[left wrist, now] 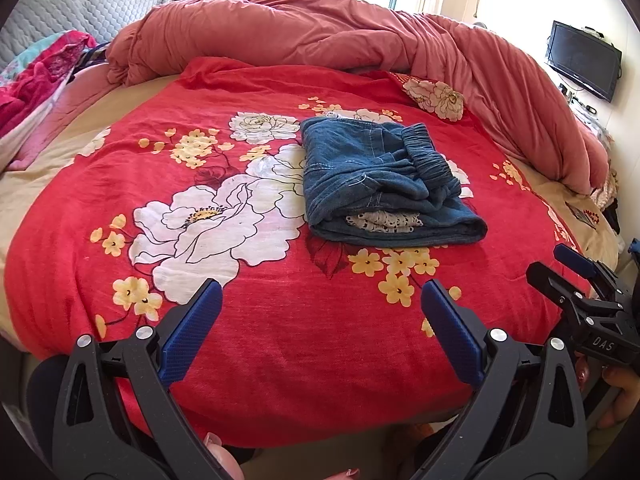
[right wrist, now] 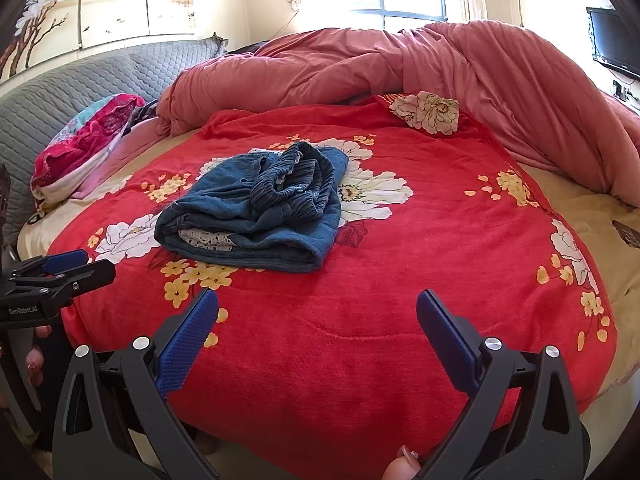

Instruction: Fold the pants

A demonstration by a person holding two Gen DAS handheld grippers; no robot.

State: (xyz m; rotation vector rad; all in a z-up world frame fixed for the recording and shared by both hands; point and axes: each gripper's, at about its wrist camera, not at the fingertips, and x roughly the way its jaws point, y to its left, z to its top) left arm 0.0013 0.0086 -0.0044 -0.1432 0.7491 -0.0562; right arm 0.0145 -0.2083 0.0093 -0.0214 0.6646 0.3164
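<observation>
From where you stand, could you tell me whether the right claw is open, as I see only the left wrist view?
Observer: Yes, the right claw is open, with nothing between its fingers.
Operator: Thank you. Is it touching the pants?
Observer: No. The folded pants lie apart from it, farther up the red blanket, towards its left.
Operator: What is above the headboard?
Observer: A blossom mural on the wall over the grey headboard.

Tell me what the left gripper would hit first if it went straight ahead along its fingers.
Likely the red floral blanket, since the left gripper angles down toward the bed. The folded denim pants lie farther on, slightly right of that line; depth is unclear.
</observation>
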